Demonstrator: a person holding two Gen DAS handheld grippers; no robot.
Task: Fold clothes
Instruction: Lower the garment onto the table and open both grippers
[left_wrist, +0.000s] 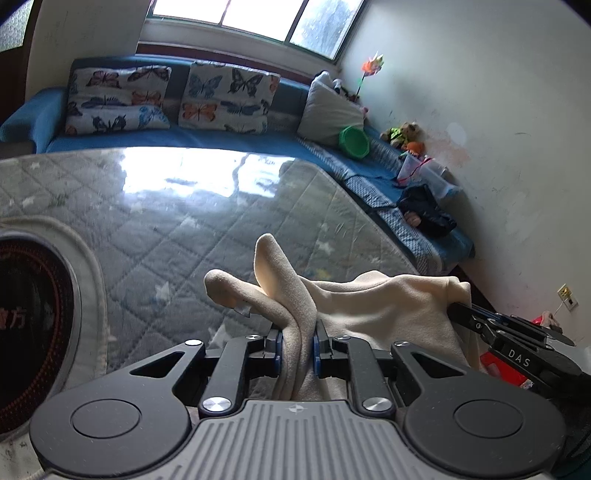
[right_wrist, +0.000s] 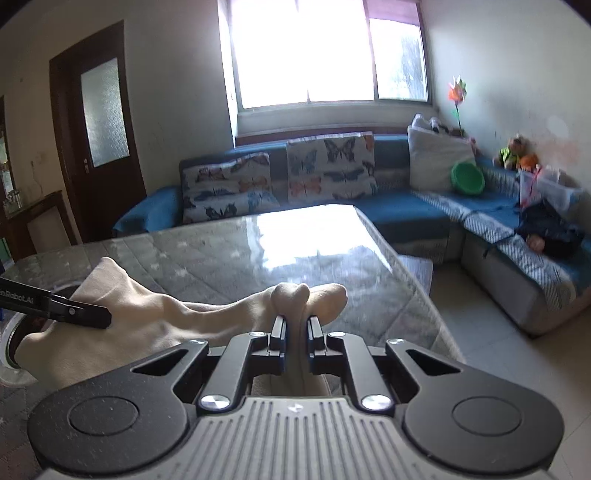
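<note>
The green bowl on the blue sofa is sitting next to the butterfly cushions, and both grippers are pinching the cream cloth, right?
Not quite. The green bowl leans against the plain white pillow at the corner of the blue sofa, not next to the butterfly cushions; the right wrist view shows it. The left gripper and right gripper do pinch the cream cloth.

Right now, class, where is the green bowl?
In both views the green bowl sits on the blue sofa, leaning against the grey cushion.
</note>
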